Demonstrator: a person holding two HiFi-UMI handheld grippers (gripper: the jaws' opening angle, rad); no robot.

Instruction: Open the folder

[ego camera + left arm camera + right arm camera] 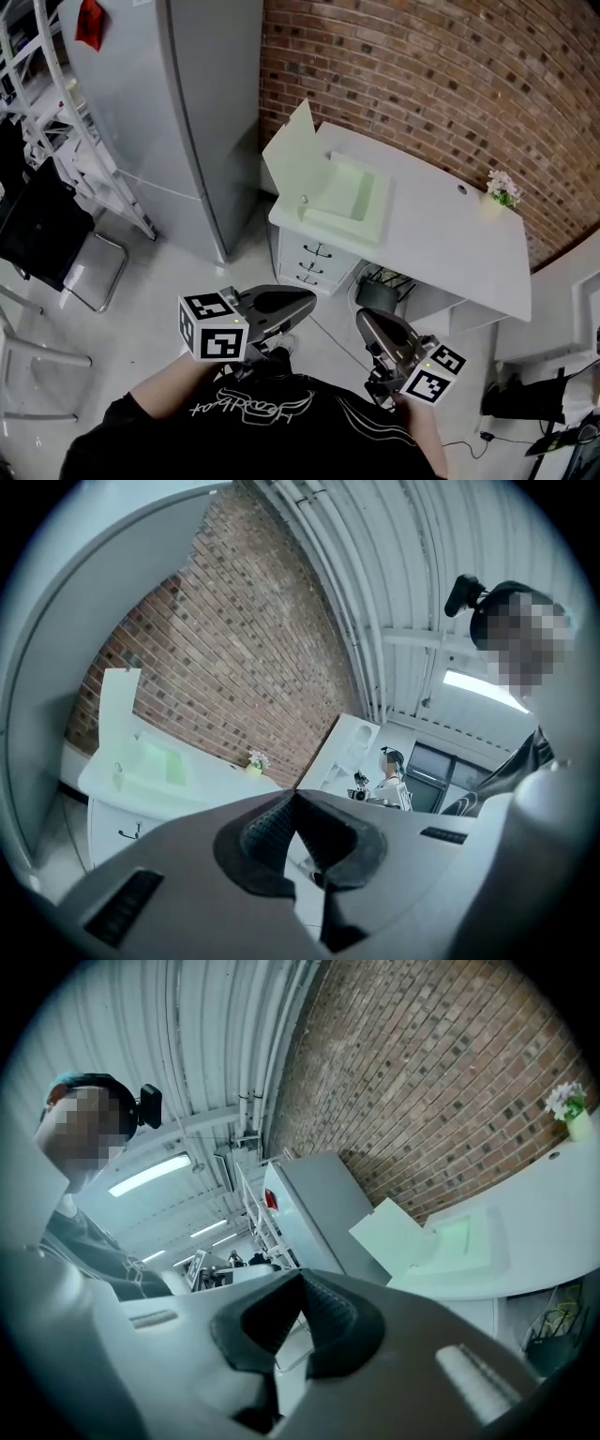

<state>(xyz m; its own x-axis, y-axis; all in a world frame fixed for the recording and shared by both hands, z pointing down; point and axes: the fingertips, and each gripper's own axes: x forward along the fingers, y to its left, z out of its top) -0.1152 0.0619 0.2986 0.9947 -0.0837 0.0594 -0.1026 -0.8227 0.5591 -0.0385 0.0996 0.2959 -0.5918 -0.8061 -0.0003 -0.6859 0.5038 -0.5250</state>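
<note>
A pale green folder (352,192) lies open on the left end of the white desk (450,234), its cover (291,155) standing up at the desk's left edge. It also shows far off in the left gripper view as the folder (155,761) and in the right gripper view as the folder (459,1241). My left gripper (309,298) (295,794) hangs over the floor close to my body, well short of the desk, shut and empty. Beside it my right gripper (361,319) (302,1274) is also shut, with nothing between its jaws.
A tall grey cabinet (187,112) stands left of the desk against the brick wall (422,66). Drawers (314,258) and a dark bin (380,292) sit under the desk. A small flower pot (504,189) is on its far right. A black chair (47,234) stands at left.
</note>
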